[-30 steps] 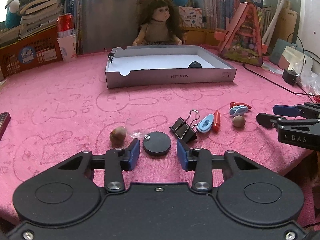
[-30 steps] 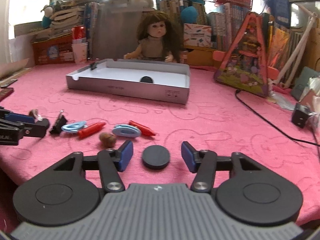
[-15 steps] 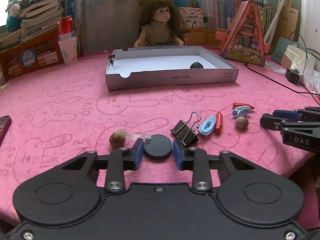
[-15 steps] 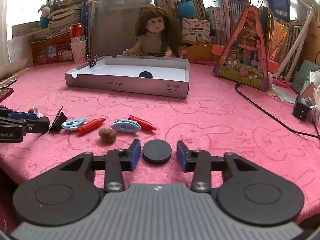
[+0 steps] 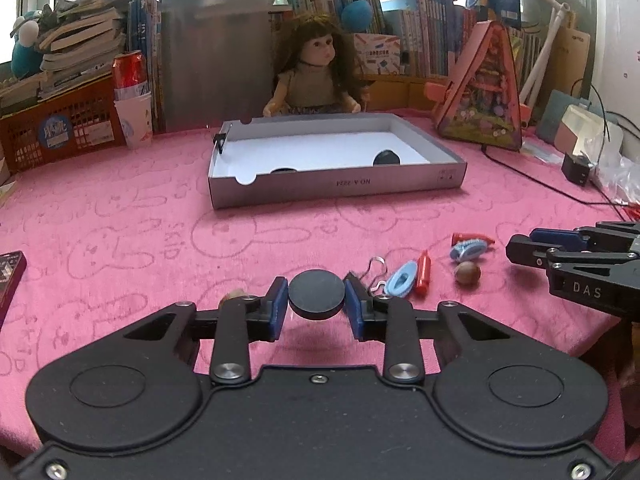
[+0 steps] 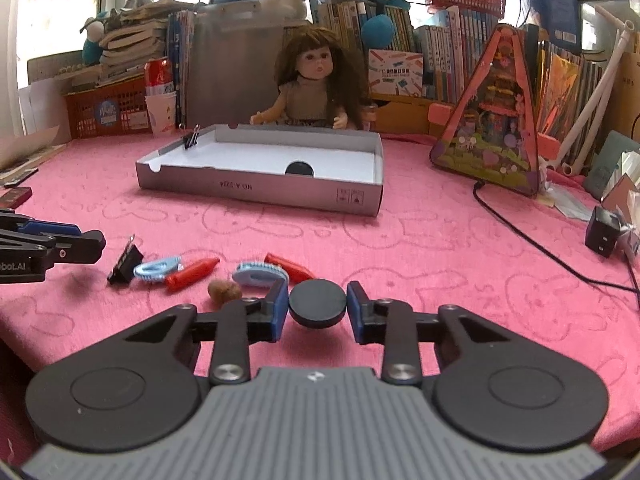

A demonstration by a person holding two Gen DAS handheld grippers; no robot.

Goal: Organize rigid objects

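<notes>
Black discs sit clamped in both tongs: the left tongs grip one disc between their blue pads, and the right tongs grip a second disc the same way. Each disc is lifted slightly off the pink tabletop, with a shadow under it.

Just beyond the left tongs' left finger lies a brown nut, half hidden. To their right, close by, a wire clip handle shows, then a pale blue clip touching a red crayon.

Just ahead-left of the right tongs lies another nut, with a second blue clip and a second red crayon behind it. Further left, the first red crayon, the pale blue clip and a black binder clip lie in a row.

Well ahead of both tongs stands a shallow grey box holding a dark disc, with a small binder clip on its far left rim. Behind it sits a doll.
</notes>
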